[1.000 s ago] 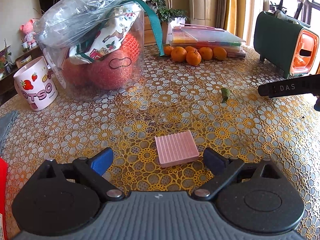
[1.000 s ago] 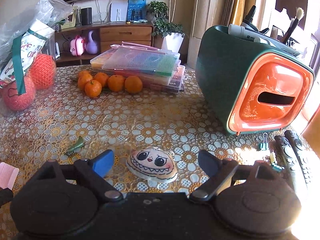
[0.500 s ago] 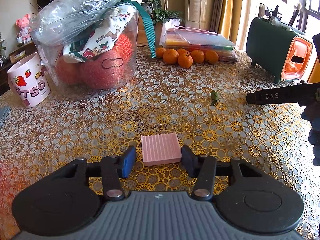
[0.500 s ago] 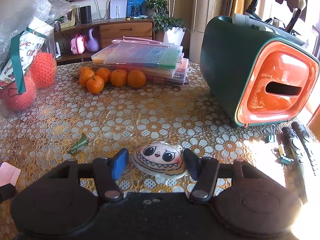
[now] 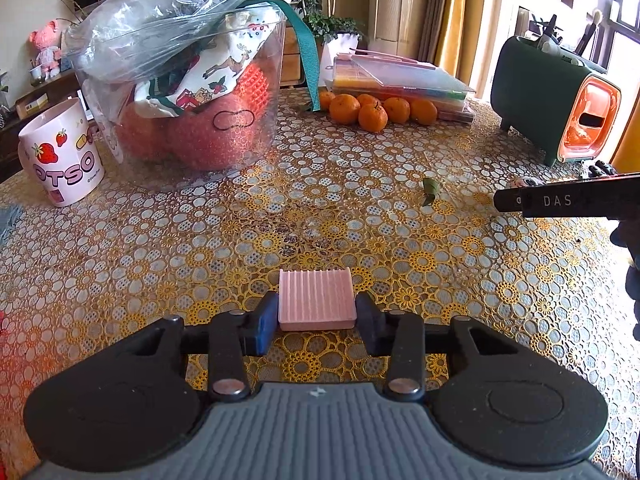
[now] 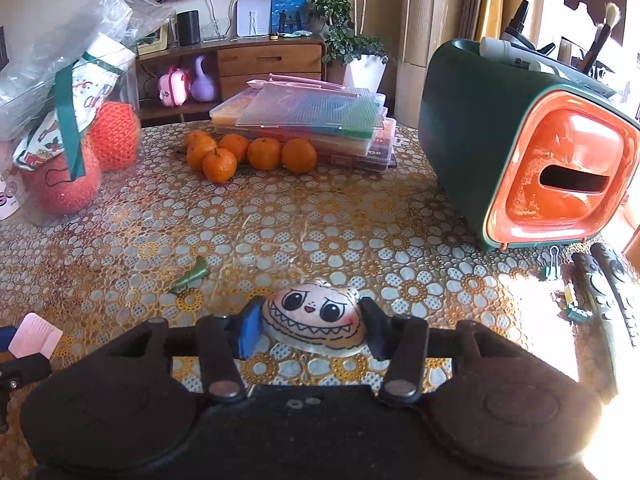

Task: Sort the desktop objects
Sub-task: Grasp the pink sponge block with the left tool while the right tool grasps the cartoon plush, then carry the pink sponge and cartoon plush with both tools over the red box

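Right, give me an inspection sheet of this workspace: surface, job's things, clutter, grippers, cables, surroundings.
Surface: table under a gold and white flower-lace cover.
Job's things: pink ribbed block and cartoon-face pouch, both lying on the cover.
Clutter: clear bin of red mesh balls and a bag, strawberry mug, oranges, stacked bead cases, green and orange organiser, green leaf, binder clip, remotes.
Grippers: left gripper shut on the block; right gripper closing, pads against the pouch's sides.
Cables: nothing seen on the table.
Surroundings: wooden cabinet, potted plant, curtains.
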The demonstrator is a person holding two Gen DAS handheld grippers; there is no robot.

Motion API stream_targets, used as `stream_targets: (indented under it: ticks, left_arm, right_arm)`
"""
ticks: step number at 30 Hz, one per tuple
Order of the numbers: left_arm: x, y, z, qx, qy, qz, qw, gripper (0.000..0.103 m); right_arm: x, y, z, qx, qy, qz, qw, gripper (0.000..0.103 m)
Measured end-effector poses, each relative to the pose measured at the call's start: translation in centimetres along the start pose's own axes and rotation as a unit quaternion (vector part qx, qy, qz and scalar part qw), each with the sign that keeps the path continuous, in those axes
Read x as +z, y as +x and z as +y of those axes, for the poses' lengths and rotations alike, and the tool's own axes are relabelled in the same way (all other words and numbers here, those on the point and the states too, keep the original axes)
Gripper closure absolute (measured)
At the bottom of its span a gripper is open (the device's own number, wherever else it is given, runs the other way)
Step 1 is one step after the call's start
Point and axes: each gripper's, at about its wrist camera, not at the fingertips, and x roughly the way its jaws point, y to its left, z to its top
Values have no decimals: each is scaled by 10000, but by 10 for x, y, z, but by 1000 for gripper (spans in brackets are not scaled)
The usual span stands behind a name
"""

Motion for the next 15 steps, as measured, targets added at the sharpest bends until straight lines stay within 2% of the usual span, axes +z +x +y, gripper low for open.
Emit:
stream_targets:
  ticks: [15]
  left_arm:
    - [-12,-55,17,-81,-80,-141,9998,63]
  right_arm:
    - [-30,-61,56,635,-461,92,9969,54]
